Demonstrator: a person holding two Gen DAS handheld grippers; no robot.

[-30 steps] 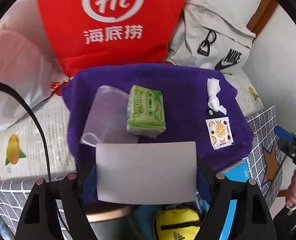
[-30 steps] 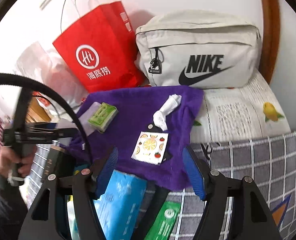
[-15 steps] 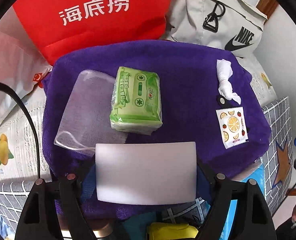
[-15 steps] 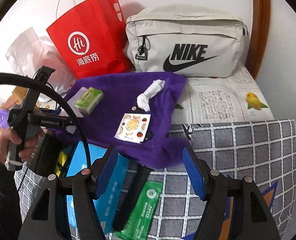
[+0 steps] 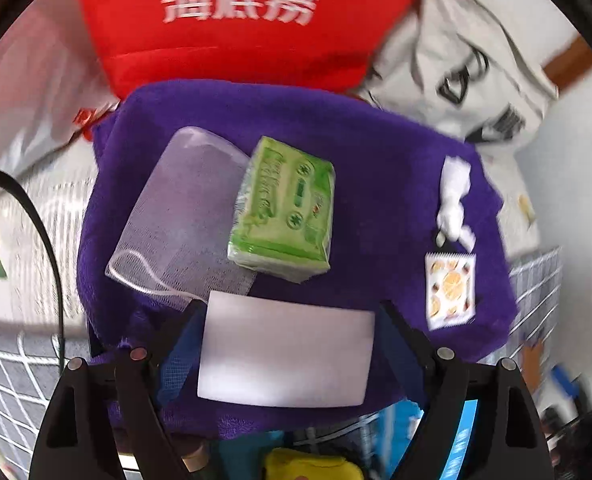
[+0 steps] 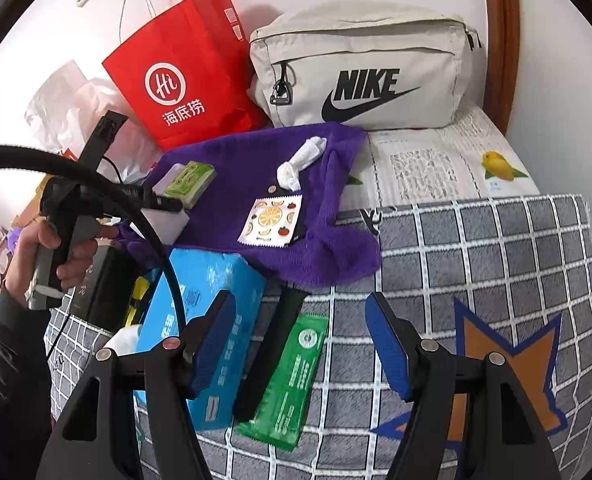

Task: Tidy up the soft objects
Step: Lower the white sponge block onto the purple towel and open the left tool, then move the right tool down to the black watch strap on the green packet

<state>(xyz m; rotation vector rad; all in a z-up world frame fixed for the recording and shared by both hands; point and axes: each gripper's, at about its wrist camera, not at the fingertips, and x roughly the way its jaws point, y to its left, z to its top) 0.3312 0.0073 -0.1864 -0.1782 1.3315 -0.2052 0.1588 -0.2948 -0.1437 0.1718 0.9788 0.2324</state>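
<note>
left gripper point(image 5: 287, 356) opening around white sponge block point(image 5: 285, 354) — light, squashy, take by short ends | right gripper point(image 6: 300, 344) apart, empty — lower centre

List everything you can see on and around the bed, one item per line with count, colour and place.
Towel: 1, purple, spread on the bed.
Tissue pack: 1, green, on the towel.
Mesh pouch: 1, translucent white, on the towel beside the tissue pack.
White block: 1, between the left fingers.
Crumpled tissue: 1, white, on the towel.
Fruit-print sachet: 1, white, on the towel.
Paper bag: 1, red, against the wall.
Nike bag: 1, beige, beside the paper bag.
Tissue box: 1, blue, partly under the towel's edge.
Flat packet: 1, green, on the checked blanket.
Left hand-held gripper: black, jaws opening.
Right hand-held gripper: black, open, empty.
Hand: 1, gripping the left handle.
</note>
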